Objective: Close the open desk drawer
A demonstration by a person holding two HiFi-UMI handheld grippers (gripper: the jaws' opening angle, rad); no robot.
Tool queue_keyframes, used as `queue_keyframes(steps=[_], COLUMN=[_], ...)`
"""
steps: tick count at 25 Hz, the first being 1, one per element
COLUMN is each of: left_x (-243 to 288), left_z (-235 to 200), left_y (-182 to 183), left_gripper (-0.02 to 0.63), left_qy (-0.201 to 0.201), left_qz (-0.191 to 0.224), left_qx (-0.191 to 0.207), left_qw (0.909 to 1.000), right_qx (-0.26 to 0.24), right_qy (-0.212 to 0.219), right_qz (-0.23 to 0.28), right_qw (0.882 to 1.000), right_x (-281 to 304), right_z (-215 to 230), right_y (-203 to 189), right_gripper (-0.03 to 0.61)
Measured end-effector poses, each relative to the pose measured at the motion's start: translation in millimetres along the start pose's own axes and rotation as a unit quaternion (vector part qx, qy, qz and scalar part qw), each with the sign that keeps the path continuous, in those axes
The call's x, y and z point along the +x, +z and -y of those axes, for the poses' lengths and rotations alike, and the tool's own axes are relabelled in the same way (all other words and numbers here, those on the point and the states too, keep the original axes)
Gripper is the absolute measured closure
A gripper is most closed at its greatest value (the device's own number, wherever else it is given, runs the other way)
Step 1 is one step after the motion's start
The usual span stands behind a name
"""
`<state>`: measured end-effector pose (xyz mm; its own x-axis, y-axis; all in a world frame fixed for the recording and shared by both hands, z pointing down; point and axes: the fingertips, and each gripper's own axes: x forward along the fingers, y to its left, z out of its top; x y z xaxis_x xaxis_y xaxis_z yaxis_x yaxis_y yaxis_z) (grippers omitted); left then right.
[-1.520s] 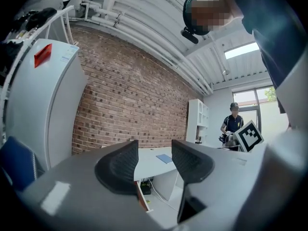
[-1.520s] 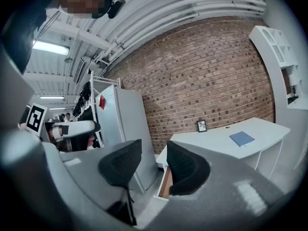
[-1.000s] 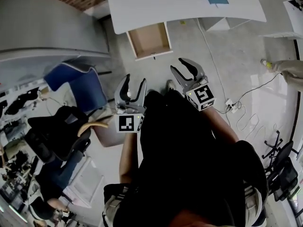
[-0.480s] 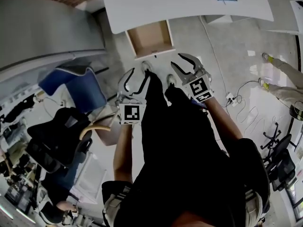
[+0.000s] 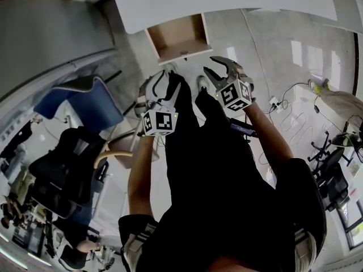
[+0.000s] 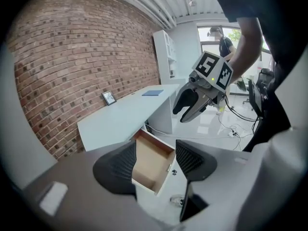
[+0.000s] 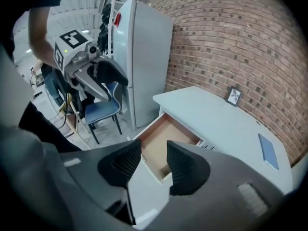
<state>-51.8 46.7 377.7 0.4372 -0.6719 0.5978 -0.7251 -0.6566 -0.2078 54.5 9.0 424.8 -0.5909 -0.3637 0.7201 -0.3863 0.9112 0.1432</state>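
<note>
Head view shows us the drawer (image 5: pixel 178 35) open at upper centre; closing it remains. Our left gripper (image 5: pixel 163 83), jaws just opening wider, and right gripper (image 5: pixel 222 72) hover below, both wide and empty.

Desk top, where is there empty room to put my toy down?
Most of the desk top is bare: the white stretch between the small picture frame and the blue pad. The open drawer looks empty too. It is crowded around the blue chair.
</note>
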Motion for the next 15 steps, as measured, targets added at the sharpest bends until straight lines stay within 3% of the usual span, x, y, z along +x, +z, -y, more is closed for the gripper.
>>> queue_keyframes(steps=[11, 15], left_x=[75.9, 102.2], left_z=[22.3, 28.1], left_y=[-103.6, -142.6], left_gripper=[0.333, 0.354], left_qy=[-0.048, -0.049], left_qz=[-0.082, -0.108], left_qx=[0.059, 0.087], left_qw=[0.9937, 0.9892], right_qx=[-0.076, -0.097], right_qy=[0.035, 0.045], right_qz=[-0.082, -0.115], right_qw=[0.993, 0.988], right_x=[88.1, 114.1], right_z=[-17.9, -20.1], right_y=[-73.1, -105.0], right_gripper=[0.408, 0.408])
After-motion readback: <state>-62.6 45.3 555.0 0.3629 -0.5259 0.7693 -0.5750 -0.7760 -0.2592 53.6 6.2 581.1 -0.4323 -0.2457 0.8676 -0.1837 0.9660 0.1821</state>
